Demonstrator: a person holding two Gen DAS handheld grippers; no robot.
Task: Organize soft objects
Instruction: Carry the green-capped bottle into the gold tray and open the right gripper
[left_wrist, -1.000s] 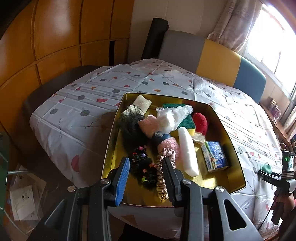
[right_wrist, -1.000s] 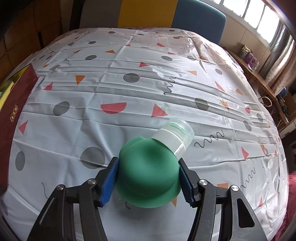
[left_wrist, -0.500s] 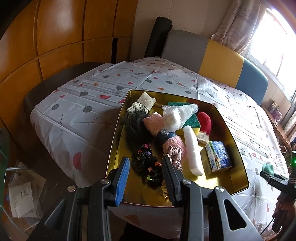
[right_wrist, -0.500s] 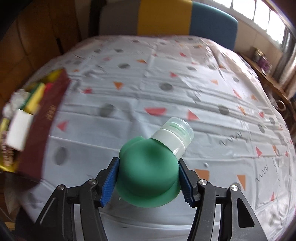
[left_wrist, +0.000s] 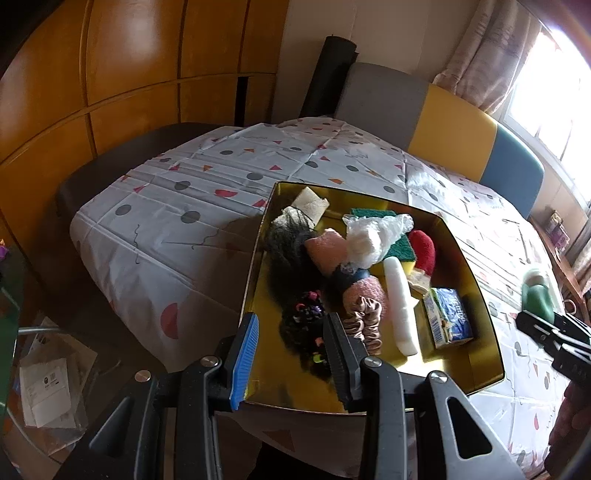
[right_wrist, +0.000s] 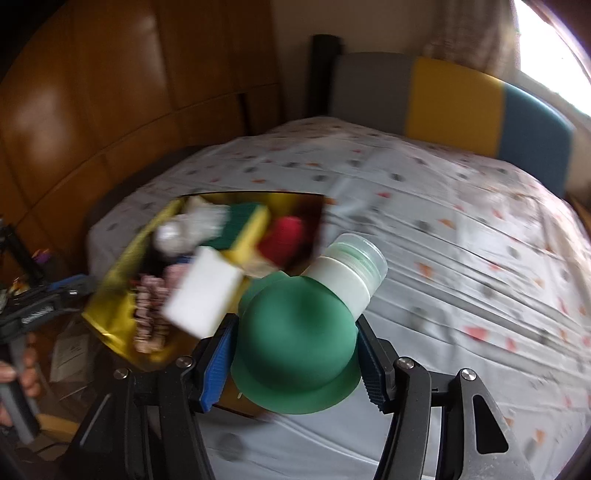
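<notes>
A gold tray (left_wrist: 476, 284) on the patterned tablecloth (left_wrist: 192, 229) holds several soft things: a black hair net (left_wrist: 288, 240), a pink sponge (left_wrist: 327, 247), a white plastic bag (left_wrist: 373, 236), a red sponge (left_wrist: 423, 251), a white foam bar (left_wrist: 400, 306), a tissue pack (left_wrist: 448, 317) and a pink scrunchie (left_wrist: 364, 325). My left gripper (left_wrist: 291, 354) hovers open over the tray's near edge, with nothing between its fingers. My right gripper (right_wrist: 295, 354) is shut on a green squeeze bottle (right_wrist: 295, 343) with a white cap. It hangs just right of the tray (right_wrist: 122, 266). The left wrist view shows this bottle (left_wrist: 537, 299) at the far right.
A chair back (left_wrist: 454, 125) in grey, yellow and blue stands behind the table. Wooden wall panels (left_wrist: 129, 74) line the left side. Papers (left_wrist: 44, 384) lie on the floor at the lower left. A person's hand (right_wrist: 26, 373) grips the left gripper's handle.
My right gripper has swung left and upward with the green bottle, bringing the gold tray into its view. The left gripper has barely moved.
</notes>
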